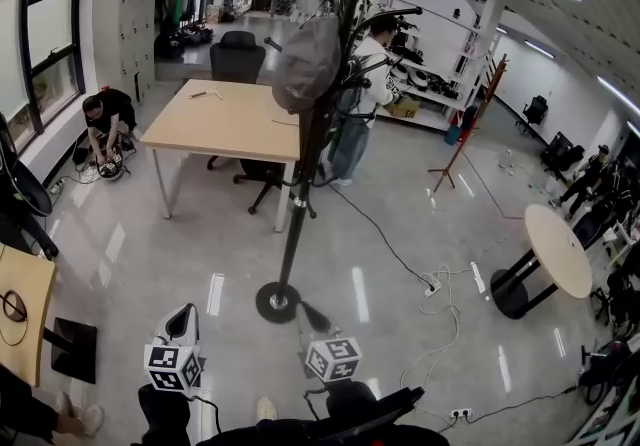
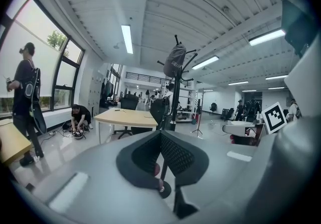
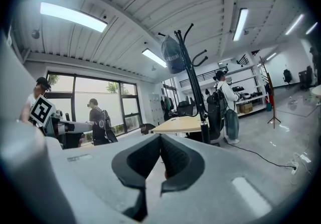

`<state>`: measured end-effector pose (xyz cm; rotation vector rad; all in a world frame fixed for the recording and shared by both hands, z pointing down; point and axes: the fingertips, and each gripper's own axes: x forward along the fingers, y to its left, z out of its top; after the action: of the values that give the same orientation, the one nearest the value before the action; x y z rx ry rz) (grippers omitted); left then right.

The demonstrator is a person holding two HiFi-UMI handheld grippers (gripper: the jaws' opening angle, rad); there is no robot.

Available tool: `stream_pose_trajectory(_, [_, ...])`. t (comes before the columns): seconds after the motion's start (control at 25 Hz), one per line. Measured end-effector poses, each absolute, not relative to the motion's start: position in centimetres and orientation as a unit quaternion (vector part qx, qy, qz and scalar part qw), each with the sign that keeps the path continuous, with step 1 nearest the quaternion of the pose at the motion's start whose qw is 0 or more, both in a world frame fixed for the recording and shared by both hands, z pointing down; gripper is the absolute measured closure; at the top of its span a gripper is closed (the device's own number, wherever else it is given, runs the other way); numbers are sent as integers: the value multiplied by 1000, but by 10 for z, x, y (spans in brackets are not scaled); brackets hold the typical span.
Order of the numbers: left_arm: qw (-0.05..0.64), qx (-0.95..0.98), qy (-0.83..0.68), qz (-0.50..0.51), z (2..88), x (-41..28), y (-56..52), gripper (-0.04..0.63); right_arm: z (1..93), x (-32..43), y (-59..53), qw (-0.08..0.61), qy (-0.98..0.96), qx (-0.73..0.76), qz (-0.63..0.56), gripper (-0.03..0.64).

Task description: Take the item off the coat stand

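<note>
Both grippers, left [image 1: 183,316] and right [image 1: 308,314], are held low, well short of the coat stand [image 1: 300,174], with jaws pressed together on nothing. A grey bag [image 1: 305,59] hangs from the stand's top hooks. Judgement: approach comes first, so there is no reason to open yet.

The left tool [image 1: 182,318] and right tool [image 1: 310,315] point forward, jaws together
</note>
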<state>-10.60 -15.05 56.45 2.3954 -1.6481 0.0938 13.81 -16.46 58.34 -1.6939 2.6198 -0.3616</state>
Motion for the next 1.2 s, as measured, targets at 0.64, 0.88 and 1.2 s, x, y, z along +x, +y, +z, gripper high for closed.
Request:
stream_pose_trajectory(0.64, [106, 804, -582, 58, 566, -93, -193, 594, 601, 144, -214, 13, 844, -519, -138, 615])
stream_pose_trajectory(0.88, [110, 809, -574, 56, 568, -88, -212, 594, 603, 153, -227, 12, 836, -530, -140, 615])
stream_pose_trajectory(1.2, [113, 828, -547, 50, 574, -81, -257, 594, 601, 170, -256, 13, 813, -567, -133, 615])
